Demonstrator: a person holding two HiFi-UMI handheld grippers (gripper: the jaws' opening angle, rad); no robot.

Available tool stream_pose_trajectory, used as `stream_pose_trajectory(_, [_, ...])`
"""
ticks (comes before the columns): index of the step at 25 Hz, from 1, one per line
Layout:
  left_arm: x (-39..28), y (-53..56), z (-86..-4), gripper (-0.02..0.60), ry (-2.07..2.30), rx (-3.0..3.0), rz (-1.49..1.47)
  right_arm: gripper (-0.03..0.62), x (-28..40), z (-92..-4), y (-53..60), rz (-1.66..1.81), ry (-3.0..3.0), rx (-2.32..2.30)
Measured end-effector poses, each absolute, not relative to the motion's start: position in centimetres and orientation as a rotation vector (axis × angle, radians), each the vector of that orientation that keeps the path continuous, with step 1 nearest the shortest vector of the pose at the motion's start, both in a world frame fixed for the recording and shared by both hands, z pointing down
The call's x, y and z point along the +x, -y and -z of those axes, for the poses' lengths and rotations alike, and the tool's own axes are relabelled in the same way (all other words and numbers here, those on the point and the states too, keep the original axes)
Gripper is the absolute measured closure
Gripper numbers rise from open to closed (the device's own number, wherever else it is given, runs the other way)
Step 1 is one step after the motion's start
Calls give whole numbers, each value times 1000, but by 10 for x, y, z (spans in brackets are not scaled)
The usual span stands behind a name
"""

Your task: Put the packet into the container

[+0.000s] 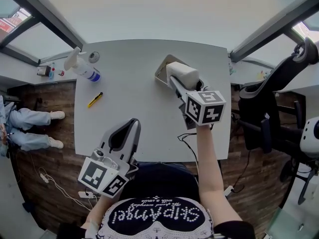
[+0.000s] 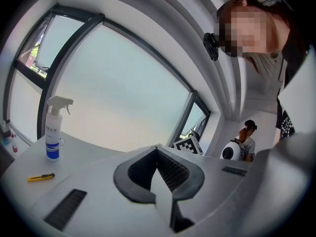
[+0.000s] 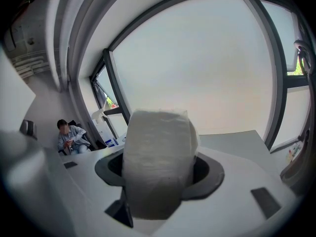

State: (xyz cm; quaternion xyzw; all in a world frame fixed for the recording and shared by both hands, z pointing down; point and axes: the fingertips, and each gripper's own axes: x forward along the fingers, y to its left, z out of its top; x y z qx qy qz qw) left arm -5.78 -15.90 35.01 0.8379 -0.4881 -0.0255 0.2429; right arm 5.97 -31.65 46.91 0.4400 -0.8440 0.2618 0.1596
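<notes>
Packet, white and soft-looking, is clamped in the right hand-held gripper. The right gripper view shows the jaws pressing both sides of it, with most of the packet sticking out past the tips. It is held off the worktop at the container, over the near right side; only the container's left rim shows past the packet. Can't tell from the head view whether the bottom of the packet is already below the rim or just above it. Judged step: lower and release. To do it well, centre the packet over the opening first, since it looks offset toward the near edge and may catch the rim. Keep the long side lined up with the container and come down straight. Open the jaws only once the packet rests inside, then lift clear straight up so the tips don't drag it back out. Squeeze looks firm enough, and more would just crush it. Left hand-held gripper is closed on nothing, parked low at the near edge of the worktop and well apart from the container. It could steady the container if it slides. Spray bottle and yellow cutter sit far left, out of the way.
</notes>
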Motion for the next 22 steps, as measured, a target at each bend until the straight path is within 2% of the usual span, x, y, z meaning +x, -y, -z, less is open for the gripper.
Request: stream_pose_trajectory(22, [-72, 168, -361, 574, 1392, 2220, 54, 319, 56, -534, 352, -772, 2271, 1191])
